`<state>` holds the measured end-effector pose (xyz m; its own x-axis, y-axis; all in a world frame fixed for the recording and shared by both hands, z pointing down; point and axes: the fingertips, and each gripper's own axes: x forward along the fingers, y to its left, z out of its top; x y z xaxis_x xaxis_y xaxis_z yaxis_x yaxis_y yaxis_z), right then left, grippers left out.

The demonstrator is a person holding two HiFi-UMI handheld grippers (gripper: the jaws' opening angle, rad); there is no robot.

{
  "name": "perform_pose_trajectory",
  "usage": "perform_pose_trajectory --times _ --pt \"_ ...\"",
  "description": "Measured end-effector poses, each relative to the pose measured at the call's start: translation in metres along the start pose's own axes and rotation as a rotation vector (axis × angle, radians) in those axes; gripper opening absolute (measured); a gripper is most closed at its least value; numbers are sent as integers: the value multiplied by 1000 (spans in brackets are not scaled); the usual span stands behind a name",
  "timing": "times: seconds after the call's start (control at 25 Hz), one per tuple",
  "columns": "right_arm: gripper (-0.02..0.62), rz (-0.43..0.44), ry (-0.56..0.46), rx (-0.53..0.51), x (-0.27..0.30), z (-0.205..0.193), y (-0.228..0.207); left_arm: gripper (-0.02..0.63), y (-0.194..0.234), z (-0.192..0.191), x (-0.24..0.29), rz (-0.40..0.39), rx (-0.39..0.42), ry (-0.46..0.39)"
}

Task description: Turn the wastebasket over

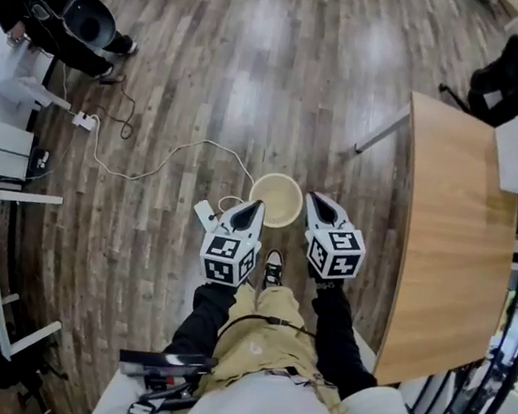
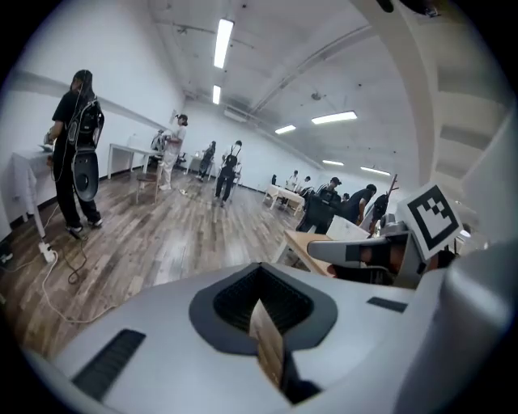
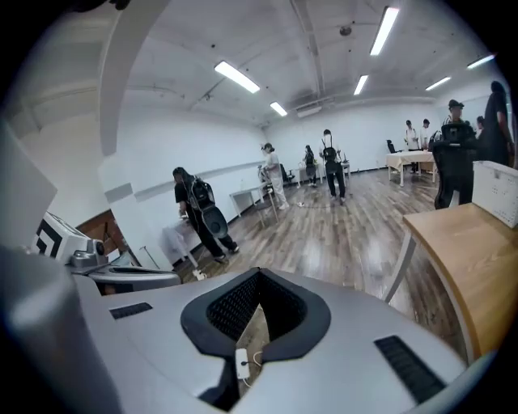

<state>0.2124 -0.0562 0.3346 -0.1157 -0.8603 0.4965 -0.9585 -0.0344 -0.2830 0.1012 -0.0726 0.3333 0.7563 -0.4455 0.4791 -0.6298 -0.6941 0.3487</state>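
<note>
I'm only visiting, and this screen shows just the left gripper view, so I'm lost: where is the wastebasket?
Observer: The head view shows the wastebasket on the wooden floor, just ahead of the person's shoe.
Visitor: Is it turned over yet?
Observer: No, it stands upright, with its open mouth facing up.
Visitor: Are the grippers on it?
Observer: The left gripper and the right gripper point at its near rim, one on each side. I cannot tell whether either touches it.
</note>
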Motion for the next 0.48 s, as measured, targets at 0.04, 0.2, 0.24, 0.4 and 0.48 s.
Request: perform_pose_trajectory --times 0.04,0.2,0.24,0.4,0.48 --pt "21 0 -34 -2 -12 16 6 2 -9 18 -6 -10 18 -35" --pt "20 1 -149 -39 -55 69 32 2 -35 72 -33 -46 72 -134" --pt "21 3 -176 -51 -66 80 38 2 -40 81 -40 -50 81 -147" --pt "21 15 -291 -99 -103 129 56 2 -61 115 -64 -63 123 -204" --pt "21 21 -344 -122 -117 150 62 2 -72 133 -74 -68 152 -246"
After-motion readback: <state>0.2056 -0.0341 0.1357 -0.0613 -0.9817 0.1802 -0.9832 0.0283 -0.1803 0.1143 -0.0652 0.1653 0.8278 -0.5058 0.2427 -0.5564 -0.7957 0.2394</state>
